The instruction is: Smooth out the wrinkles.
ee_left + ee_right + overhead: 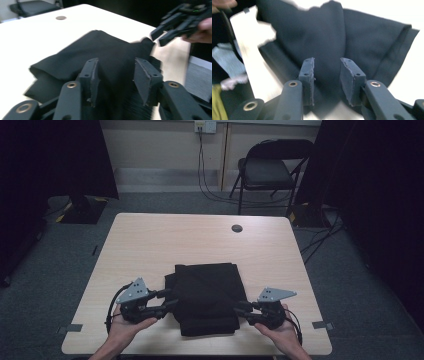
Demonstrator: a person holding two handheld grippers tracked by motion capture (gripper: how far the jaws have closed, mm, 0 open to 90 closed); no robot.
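A folded black cloth (pixel 207 296), a soft woven fabric stacked in several layers, lies on the near half of the pale wooden desk (pixel 165 237), closer to the person's edge than to the far one. It sits roughly centred between the two hands, probably so each side can be reached with equal ease.

The left gripper (pixel 167 300) comes in from the cloth's left side, held low over the desk, its black jaws level with the fabric's left edge. In the left gripper view those jaws stand part-way open, with the dark cloth showing in the gap between them but no pad pressing on it. The right gripper (pixel 241 311) mirrors this at the cloth's lower right edge, and in the right gripper view its jaws are likewise spread to a moderate width, with cloth beyond and beneath them and nothing pinched.

Both tools point inward toward the stack, which suits either a fresh grip on the outer layers or a release after laying a fold flat; the pictures do not settle which. The cloth's left flank bulges slightly, with a loose layer poking out below the top fold, so the stack is not perfectly squared.

Beyond the desk stands a black folding chair (pixel 270 170) against the wall, well apart from the work.
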